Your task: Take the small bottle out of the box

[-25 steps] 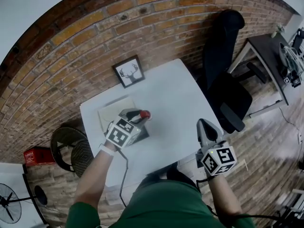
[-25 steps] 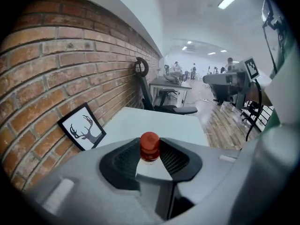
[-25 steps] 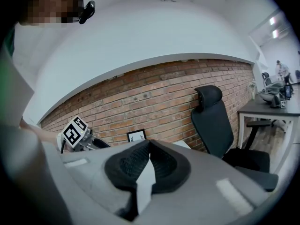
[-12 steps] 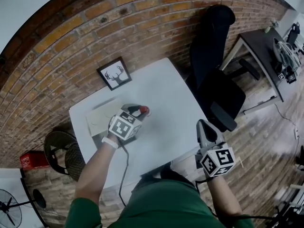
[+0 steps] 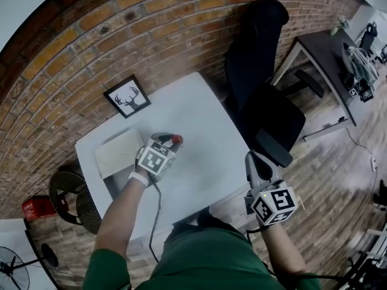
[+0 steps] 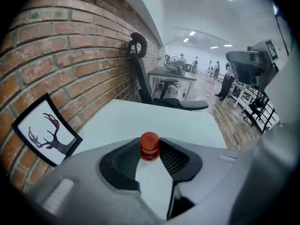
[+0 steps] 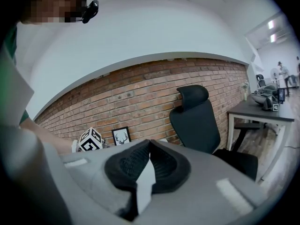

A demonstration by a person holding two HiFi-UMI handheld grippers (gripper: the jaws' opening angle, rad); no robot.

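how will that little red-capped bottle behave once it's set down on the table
The small bottle is pinched high up by the left tool, so its body may swing. It looks small enough to be light. Its round top suggests a round body, probably tippy on the white table and apt to roll.

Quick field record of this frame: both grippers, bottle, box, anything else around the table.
left gripper: shut on the small bottle, pads either side just under its red cap
small bottle: outside the box, over bare table to the box's right; contact with the table cannot be told
box: pale, flat on the table's left part
right gripper: shut, nothing between the jaws, held past the table's near right corner
table: white, against the brick wall
deer picture: framed, standing at the wall
office chair: black, right of the table
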